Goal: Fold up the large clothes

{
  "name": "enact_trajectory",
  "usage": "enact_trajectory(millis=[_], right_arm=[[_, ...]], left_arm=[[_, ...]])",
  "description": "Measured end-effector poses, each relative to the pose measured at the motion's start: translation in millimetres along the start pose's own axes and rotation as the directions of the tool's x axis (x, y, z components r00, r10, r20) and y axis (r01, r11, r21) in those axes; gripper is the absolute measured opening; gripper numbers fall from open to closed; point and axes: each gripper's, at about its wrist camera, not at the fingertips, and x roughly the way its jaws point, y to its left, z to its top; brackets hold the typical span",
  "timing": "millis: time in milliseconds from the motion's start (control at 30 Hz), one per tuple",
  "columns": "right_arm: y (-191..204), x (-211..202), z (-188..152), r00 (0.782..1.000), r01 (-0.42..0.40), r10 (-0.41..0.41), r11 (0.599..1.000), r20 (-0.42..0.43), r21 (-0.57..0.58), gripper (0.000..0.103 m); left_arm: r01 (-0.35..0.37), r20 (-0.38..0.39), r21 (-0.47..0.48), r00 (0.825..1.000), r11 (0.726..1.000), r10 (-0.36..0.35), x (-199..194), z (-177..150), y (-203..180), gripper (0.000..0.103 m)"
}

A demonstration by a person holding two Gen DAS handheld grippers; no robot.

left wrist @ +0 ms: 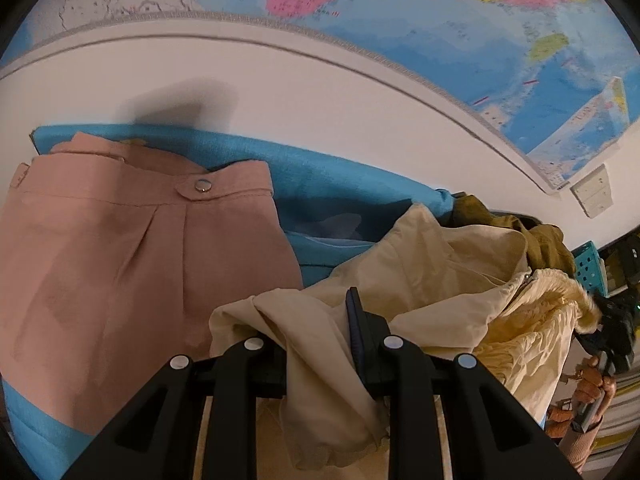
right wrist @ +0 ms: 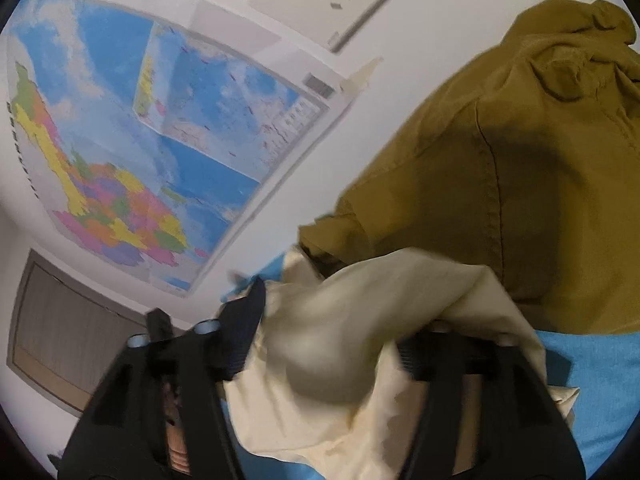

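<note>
Pinching a fold of the cream garment (left wrist: 420, 280), the left gripper (left wrist: 320, 344) is clamped on it; the right gripper (right wrist: 332, 344) stands apart, cloth loose between. Light, limp, heaped on the blue bedcover (left wrist: 320, 184); best held by hems.

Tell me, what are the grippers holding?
Left gripper pinches the cream garment by a bunched edge. Right gripper is open; cloth lies loose between.
</note>
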Motion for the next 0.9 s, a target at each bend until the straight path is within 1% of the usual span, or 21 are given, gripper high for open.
enact_trajectory(millis=[67,100,167,233,300,367,433,467,533,567,600,633,667,700,733,767,800,833,900], right_arm=[[6.9,-6.6,-1.3,1.0,0.003,-0.003,1.0,0.019,-0.027,0.075],[11.1,-11.3,-4.0,1.0,-0.005,0.006,0.999,0.029,-0.042,0.077],[22.8,-19.4,-13.0,0.999,0.006,-0.002,0.995,0.043,-0.102,0.077],[38.9,-21.3,-26.7,0.998,0.048,-0.039,0.978,0.048,-0.205,0.077],[57.3,-17.2,-44.6,0.989,0.148,-0.13,0.931,0.076,-0.332,0.077],[73.1,-9.3,-64.2,0.977,0.214,-0.188,0.875,0.102,-0.434,0.073],[83.9,-2.8,-79.6,0.973,0.232,-0.2,0.829,0.117,-0.509,0.073],[91.0,5.0,-89.4,0.968,0.251,-0.219,0.794,0.124,-0.553,0.073],[96.4,23.3,-100.0,0.959,0.273,-0.262,0.743,0.11,-0.611,0.073],[96.6,39.7,-104.4,0.946,0.304,-0.306,0.712,0.109,-0.633,0.073],[93.7,49.5,-106.0,0.941,0.305,-0.325,0.702,0.092,-0.643,0.073],[89.3,62.9,-106.6,0.933,0.314,-0.352,0.691,0.076,-0.651,0.065],[85.0,74.1,-106.5,0.922,0.334,-0.38,0.675,0.077,-0.658,0.054],[83.4,81.5,-106.6,0.916,0.341,-0.394,0.661,0.078,-0.668,0.028],[82.5,87.9,-106.0,0.905,0.363,-0.415,0.634,0.096,-0.682,0.011],[82.5,89.7,-104.1,0.906,0.364,-0.412,0.631,0.102,-0.685,0.008],[82.7,87.7,-100.8,0.915,0.35,-0.392,0.651,0.097,-0.673,0.004],[83.6,84.0,-97.6,0.922,0.341,-0.374,0.666,0.098,-0.664,0.002],[89.3,73.1,-92.1,0.931,0.337,-0.342,0.674,0.128,-0.657,0.002]], left_arm=[[-0.014,-0.01,-0.012,1.0,1.0,0.014,6.6,2.3,0.4,0.022],[-0.018,-0.018,-0.02,1.0,1.0,0.018,10.7,3.9,1.1,0.022],[-0.02,-0.03,-0.032,0.999,0.999,0.019,16.6,6.4,2.7,0.022],[-0.023,-0.038,-0.038,0.999,0.999,0.022,21.5,8.0,2.9,0.023],[-0.018,-0.045,-0.056,0.999,0.998,0.015,24.5,9.6,5.3,0.023],[-0.01,-0.044,-0.068,0.999,0.998,0.007,24.9,10.5,8.2,0.023],[-0.009,-0.042,-0.071,0.999,0.997,0.006,24.8,10.1,9.4,0.023],[-0.008,-0.04,-0.073,0.999,0.997,0.005,24.4,10.3,9.2,0.023],[0.002,-0.035,-0.074,0.999,0.997,-0.005,22.5,10.2,8.7,0.024],[0.012,-0.035,-0.075,0.999,0.997,-0.014,21.1,10.4,9.1,0.026],[0.022,-0.036,-0.078,0.999,0.997,-0.025,20.7,9.9,8.7,0.03],[0.041,-0.037,-0.086,0.998,0.995,-0.044,19.1,9.8,9.8,0.032],[0.062,-0.037,-0.099,0.997,0.993,-0.066,17.3,9.4,11.2,0.039],[0.091,-0.034,-0.117,0.995,0.989,-0.096,13.4,8.6,13.3,0.048],[0.115,-0.025,-0.126,0.993,0.985,-0.119,8.5,7.2,13.1,0.054],[0.142,-0.011,-0.121,0.989,0.982,-0.144,0.4,5.3,12.4,0.056],[0.158,0.004,-0.113,0.987,0.981,-0.158,-5.4,3.1,9.3,0.065],[0.177,0.033,-0.096,0.984,0.979,-0.175,-15.2,0.4,7.0,0.074],[0.198,0.14,-0.036,0.971,0.98,-0.191,-45.7,-8.1,0.5,0.078]])
